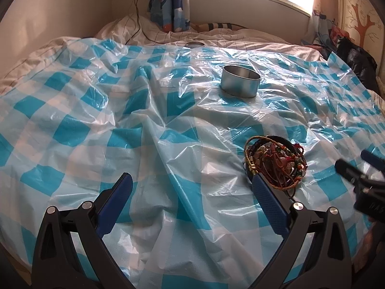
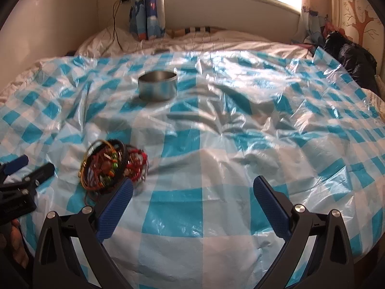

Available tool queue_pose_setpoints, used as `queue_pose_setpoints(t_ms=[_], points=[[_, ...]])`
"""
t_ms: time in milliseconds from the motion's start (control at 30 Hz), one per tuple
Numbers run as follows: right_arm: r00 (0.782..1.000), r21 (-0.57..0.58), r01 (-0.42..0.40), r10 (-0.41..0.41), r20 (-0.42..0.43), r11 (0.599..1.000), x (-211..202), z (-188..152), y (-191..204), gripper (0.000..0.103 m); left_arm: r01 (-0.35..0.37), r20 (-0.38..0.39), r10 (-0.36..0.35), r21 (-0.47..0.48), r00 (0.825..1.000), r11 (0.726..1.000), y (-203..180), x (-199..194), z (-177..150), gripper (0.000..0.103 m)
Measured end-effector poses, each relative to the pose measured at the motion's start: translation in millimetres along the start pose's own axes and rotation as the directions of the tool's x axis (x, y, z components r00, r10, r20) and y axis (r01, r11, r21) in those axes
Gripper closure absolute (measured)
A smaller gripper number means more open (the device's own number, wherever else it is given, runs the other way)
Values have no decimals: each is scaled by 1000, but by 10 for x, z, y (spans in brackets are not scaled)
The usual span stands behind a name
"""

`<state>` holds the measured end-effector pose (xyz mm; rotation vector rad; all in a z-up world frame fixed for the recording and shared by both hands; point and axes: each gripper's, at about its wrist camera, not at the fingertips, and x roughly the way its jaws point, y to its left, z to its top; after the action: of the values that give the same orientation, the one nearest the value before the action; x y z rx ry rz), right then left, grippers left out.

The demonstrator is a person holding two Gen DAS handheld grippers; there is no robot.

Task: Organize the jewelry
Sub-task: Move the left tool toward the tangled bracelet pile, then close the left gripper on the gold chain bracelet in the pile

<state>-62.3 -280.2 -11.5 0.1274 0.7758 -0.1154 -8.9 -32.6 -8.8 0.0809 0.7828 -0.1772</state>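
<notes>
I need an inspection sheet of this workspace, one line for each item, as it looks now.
Surface: bed under a wrinkled blue-white plastic sheet.
Job's things: tangled bracelets in one pile; open metal tin farther back, standing upright, apart from the pile.
Clutter: round lid at the sheet's far edge; black bag at the right.
Grippers: left claw open, its right finger beside the pile; right claw open, holding nothing.
Cables: black cable from a wall socket onto the bedding.
Surroundings: window, curtain, wall sticker.

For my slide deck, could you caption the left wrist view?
Open left tool beside a tangled bracelet pile, round metal tin beyond, on a blue-checked plastic sheet.
</notes>
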Motion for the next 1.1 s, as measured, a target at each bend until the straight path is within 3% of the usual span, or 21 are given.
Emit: queue_pose_setpoints(t_ms=[100, 233, 400, 467, 667, 833, 933, 1033, 1100], points=[[999, -1, -51, 51, 3, 999, 34, -51, -20, 7, -1, 18, 1, 24, 1000, 1000, -61, -44, 22, 7], [999, -19, -38, 37, -32, 999, 92, -70, 5, 7, 16, 26, -17, 43, 1000, 999, -111, -74, 33, 7], [999, -30, -47, 47, 0, 998, 9, -62, 13, 7, 167, -9, -167, 91, 986, 982, -233, -32, 171, 7], [999, -19, -54, 54, -7, 998, 16, -60, 1, 7, 244, -28, -243, 156, 970, 957, -349, -2, 242, 7], [994, 64, -92, 95, -50, 994, 100, -41, -160, 7, 319, -86, -309, 352, 947, 880, -654, 142, 311, 7], [987, 129, -126, 137, -85, 984, 198, -29, -241, 7, 436, -141, -413, 352, 900, 828, -626, 254, 456, 7], [985, 135, -134, 148, -94, 982, 229, -27, -238, 7, 477, -166, -447, 323, 879, 817, -573, 369, 540, 7], [982, 133, -145, 159, -102, 980, 244, -27, -227, 7, 521, -193, -485, 241, 853, 819, -489, 509, 585, 8], [980, 135, -154, 169, -106, 979, 253, -22, -224, 7, 565, -228, -527, 160, 819, 809, -440, 606, 573, 8]])
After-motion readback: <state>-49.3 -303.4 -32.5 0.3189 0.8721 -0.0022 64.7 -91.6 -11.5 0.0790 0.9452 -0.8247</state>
